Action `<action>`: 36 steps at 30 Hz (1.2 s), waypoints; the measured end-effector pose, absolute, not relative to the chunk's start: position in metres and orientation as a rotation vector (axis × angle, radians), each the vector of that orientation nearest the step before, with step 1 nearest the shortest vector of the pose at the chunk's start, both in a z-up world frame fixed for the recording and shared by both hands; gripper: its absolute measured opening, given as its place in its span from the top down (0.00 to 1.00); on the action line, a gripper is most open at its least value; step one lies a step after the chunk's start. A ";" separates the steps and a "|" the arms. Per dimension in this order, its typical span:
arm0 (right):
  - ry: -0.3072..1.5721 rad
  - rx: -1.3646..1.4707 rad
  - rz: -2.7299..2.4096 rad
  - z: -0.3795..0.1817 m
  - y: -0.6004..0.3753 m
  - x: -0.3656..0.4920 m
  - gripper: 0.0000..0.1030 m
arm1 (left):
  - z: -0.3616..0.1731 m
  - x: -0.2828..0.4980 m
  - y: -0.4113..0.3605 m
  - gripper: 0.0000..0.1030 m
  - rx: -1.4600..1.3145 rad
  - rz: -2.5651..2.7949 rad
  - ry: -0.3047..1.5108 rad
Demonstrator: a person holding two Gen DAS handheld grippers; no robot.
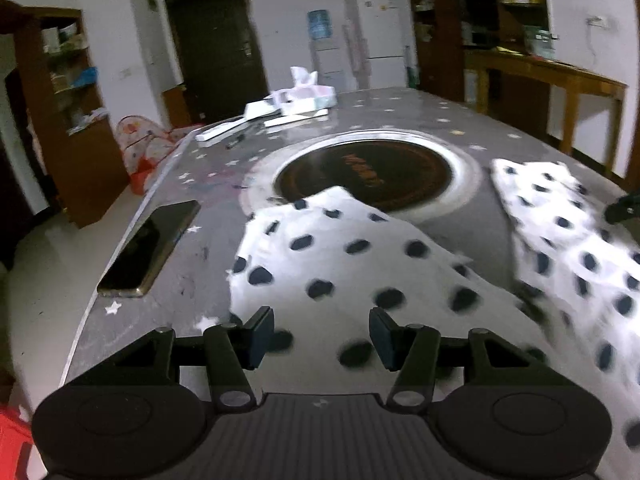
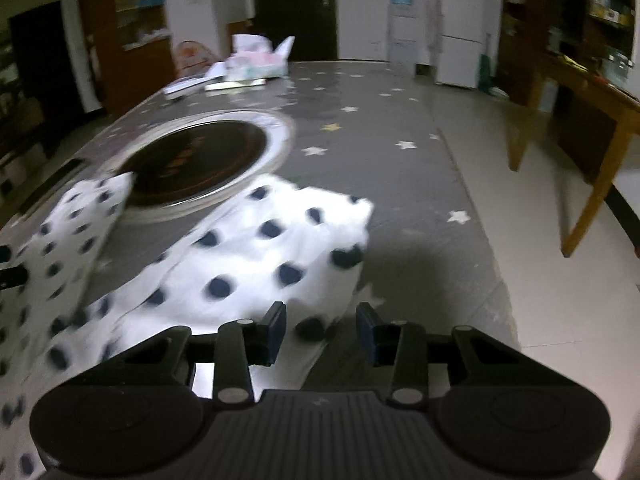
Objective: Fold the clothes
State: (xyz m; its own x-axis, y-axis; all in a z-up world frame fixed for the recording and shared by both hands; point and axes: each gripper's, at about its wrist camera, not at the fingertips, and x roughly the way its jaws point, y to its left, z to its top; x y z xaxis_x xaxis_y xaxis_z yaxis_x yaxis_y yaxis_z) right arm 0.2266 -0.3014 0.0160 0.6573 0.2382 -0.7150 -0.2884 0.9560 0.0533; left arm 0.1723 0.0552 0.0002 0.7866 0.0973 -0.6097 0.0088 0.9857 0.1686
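Grey star-printed tabletop [image 1: 400, 112] with round dark cooktop [image 1: 364, 176] set flush near its middle. White garment with dark polka dots [image 1: 344, 256] spread across near part of tabletop, two flaps reaching toward cooktop, left flap overlapping cooktop's near rim, right flap [image 1: 560, 216] lying just beside rim. Left gripper [image 1: 322, 338] poised over near part of garment, jaws apart, dotted fabric visible in the gap beneath, pads not pressing on it. Right gripper [image 2: 321, 334] at garment's right edge, jaws apart, narrower gap than left, one dark dot and bare tabletop visible between; no fabric clamped. Contact with fabric below either gripper not determinable. Black phone [image 1: 150, 248] flat on tabletop's left edge, well apart from left flap. Tissue box [image 1: 306, 94] and white flat items at far end of tabletop. White refrigerator [image 1: 380, 40] and water dispenser [image 1: 324, 48] against far wall; wooden shelving [image 1: 476, 4] at right. Motion blur across garment in both views.
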 end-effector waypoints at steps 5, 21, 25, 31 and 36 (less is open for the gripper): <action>0.799 -0.050 0.266 0.006 -0.302 0.256 0.65 | -0.006 0.199 0.064 0.47 0.167 0.076 0.665; 0.759 -0.046 0.239 -0.001 -0.293 0.297 0.80 | -0.013 0.246 0.083 0.48 0.166 0.130 0.662; 0.748 -0.054 0.226 -0.001 -0.293 0.299 0.87 | -0.014 0.255 0.086 0.48 0.177 0.146 0.655; 0.729 -0.093 0.180 -0.001 -0.294 0.300 0.92 | -0.016 0.260 0.092 0.48 0.222 0.195 0.646; 0.727 -0.088 0.136 -0.001 -0.304 0.303 0.92 | -0.017 0.262 0.100 0.48 0.236 0.225 0.642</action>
State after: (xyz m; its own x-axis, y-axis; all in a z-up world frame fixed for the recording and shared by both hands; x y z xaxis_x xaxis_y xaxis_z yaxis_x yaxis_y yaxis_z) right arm 0.3032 -0.3038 -0.0009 0.7389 0.0936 -0.6672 -0.1547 0.9874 -0.0328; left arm 0.2621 0.0999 -0.0165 0.7782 0.2783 -0.5630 -0.1334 0.9492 0.2849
